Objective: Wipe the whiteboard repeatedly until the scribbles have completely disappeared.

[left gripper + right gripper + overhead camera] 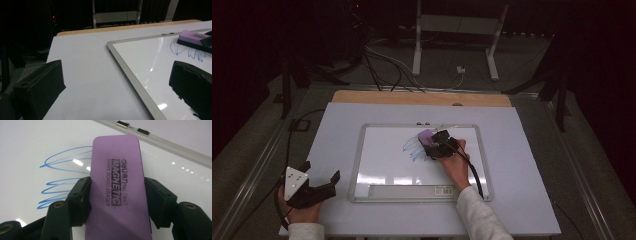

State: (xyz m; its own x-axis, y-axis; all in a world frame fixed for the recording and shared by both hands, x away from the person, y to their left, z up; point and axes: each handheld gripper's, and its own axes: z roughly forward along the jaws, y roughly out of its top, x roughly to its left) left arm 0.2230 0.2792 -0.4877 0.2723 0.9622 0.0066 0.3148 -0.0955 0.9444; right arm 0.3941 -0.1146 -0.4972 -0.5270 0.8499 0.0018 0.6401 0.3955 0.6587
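Right gripper view shows the right gripper (117, 202) with its fingers (81, 195) clenched on the long sides of a purple magnetic whiteboard eraser (116, 182), whose long axis runs straight ahead of the fingers, away from the hand. The eraser sits on the whiteboard (382, 165), near the board's far edge, and the blue marker scribble (62, 177) lies just to the eraser's left, its loops running under the eraser's side. So the stroke that wipes it would likely go sideways, across the eraser's long axis, toward the near-left of the board. In the high view the left gripper (319, 182) rests on the white surface (332, 130) off the board's near-left corner, fingers released and grasping nothing, well apart from the scribble; the right hand (454, 167) is plainly the nearer one.
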